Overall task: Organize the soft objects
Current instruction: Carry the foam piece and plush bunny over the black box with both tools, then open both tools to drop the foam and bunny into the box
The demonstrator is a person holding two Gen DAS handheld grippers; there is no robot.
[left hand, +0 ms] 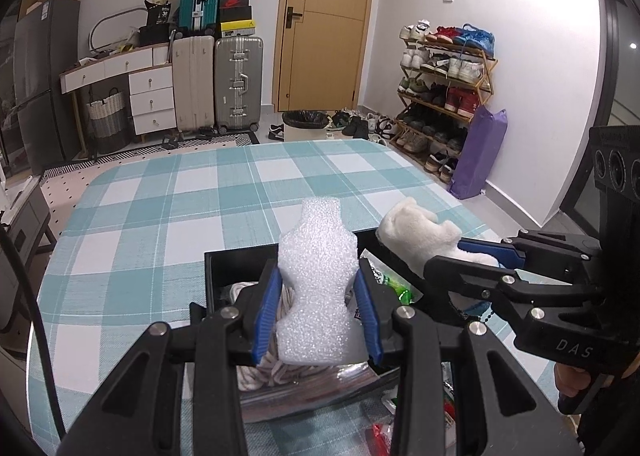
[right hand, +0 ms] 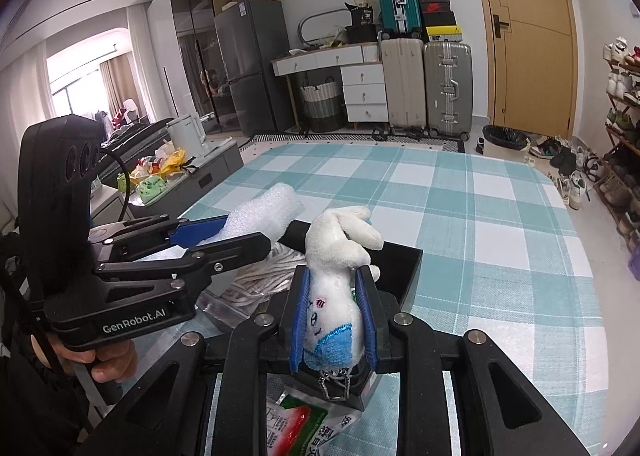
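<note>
My left gripper is shut on a white foam piece and holds it above a black box on the checked table. My right gripper is shut on a white plush toy with a blue part, held over the same box. The plush toy also shows in the left wrist view, and the foam piece in the right wrist view. Inside the box lie a coil of white rope and a green packet.
The teal checked tablecloth stretches ahead of the box. Snack packets lie at the near edge by a clear plastic piece. Suitcases, drawers, a door and a shoe rack stand beyond the table.
</note>
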